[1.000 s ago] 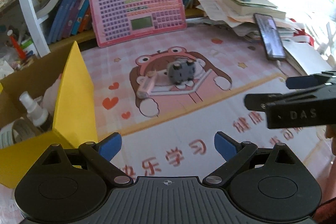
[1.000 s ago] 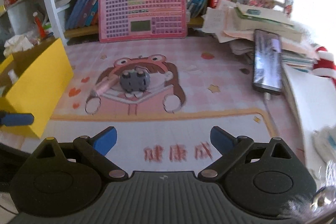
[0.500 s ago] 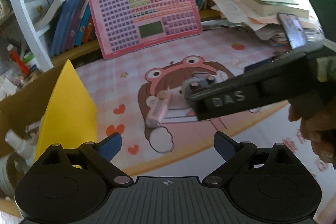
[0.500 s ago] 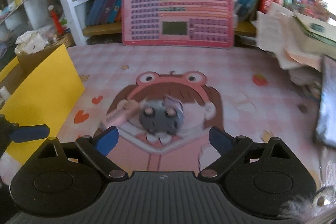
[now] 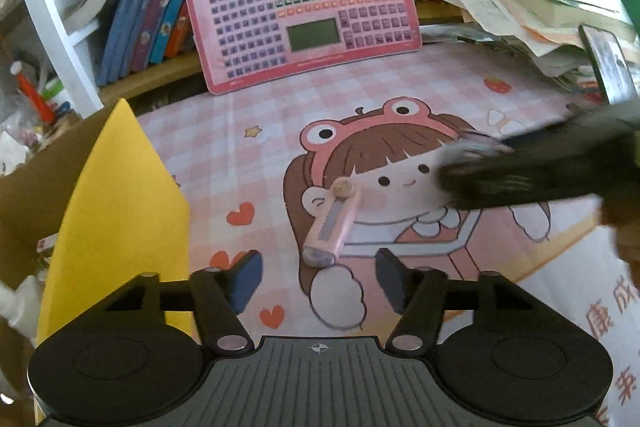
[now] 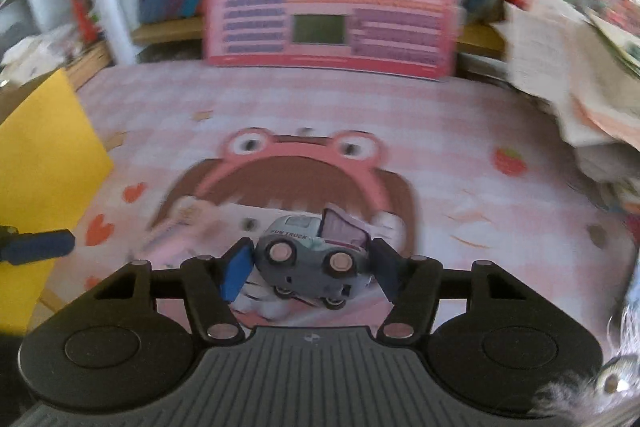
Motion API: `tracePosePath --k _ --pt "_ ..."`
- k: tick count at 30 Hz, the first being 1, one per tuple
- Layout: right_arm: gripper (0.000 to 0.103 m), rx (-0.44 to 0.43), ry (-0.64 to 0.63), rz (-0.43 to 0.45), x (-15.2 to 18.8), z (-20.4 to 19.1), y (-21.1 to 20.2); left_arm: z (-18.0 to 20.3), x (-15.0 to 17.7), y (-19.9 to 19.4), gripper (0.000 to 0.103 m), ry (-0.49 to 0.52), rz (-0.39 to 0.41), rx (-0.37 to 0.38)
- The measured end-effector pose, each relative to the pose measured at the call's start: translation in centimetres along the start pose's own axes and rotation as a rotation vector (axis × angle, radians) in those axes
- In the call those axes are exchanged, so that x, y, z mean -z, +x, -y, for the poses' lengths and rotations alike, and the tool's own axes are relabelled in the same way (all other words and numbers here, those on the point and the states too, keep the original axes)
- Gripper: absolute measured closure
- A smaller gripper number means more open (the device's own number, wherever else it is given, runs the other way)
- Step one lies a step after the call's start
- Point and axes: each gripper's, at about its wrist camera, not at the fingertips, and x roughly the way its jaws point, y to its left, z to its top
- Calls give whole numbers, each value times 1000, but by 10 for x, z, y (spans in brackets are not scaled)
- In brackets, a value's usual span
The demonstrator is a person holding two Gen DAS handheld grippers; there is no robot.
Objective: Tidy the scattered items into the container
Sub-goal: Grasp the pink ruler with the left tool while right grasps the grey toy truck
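Toy truck [image 6: 310,259] first: it's a small grey "FUN TRUCK" lying tipped on its side on the pink cartoon desk mat [image 6: 440,155], wheels facing the camera, sitting right between the pads of the right gripper [image 6: 310,269], whose jaws are closing around it; I can't tell for sure if the pads are pressing on it yet. Looks like light hard plastic, stiff, probably a bit slick, and the wheels will roll, so I'd pinch the body ends rather than the wheels, and mind the flap at the back, which looks flimsy. Further left, the pink utility knife [image 5: 330,223] lies flat on the mat, its near end pointing into the gap of the left gripper [image 5: 318,277], jaws closing too, pads not touching it yet. It's slim, rigid and light; best grabbed across the narrow body mid-length. The yellow cardboard box [image 5: 120,187] waits at the left edge, near enough.
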Motion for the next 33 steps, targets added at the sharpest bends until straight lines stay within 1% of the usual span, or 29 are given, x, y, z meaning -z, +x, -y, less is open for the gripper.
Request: tracePosePath --k 2,5,9,11,16,19,20,22,23,25,27,33 --pt "42 5 26 4 11 14 -11 0 -5 8 49 -13 -2 9" --pt "42 3 29 0 26 20 -26 2 -12 23 51 -27 -8 18" --pt "42 2 41 -9 40 19 -40 4 -18 42 59 -10 -33 17" --pt "42 -2 53 -11 46 19 -44 2 -19 48 60 -17 -43 20" --pt "41 -1 46 0 51 19 -48 -2 -22 54 61 -56 -34 50" --pt "38 4 51 -6 52 20 -48 -6 -22 56 64 -95 -37 72" --pt "36 4 55 -8 52 21 -48 -5 -23 56 66 -93 -38 70" --pt "36 4 59 -12 51 22 -47 -1 -23 54 79 -78 -35 74" --pt "36 5 54 -13 50 22 -46 0 -23 53 80 -77 -39 70" --pt "36 7 38 -17 48 21 -42 2 -23 51 80 -82 -45 69" --pt "40 8 22 -20 46 19 -39 5 -22 48 80 -91 -55 83" --pt "41 13 -9 -28 46 17 -39 8 -13 28 80 -100 -52 129"
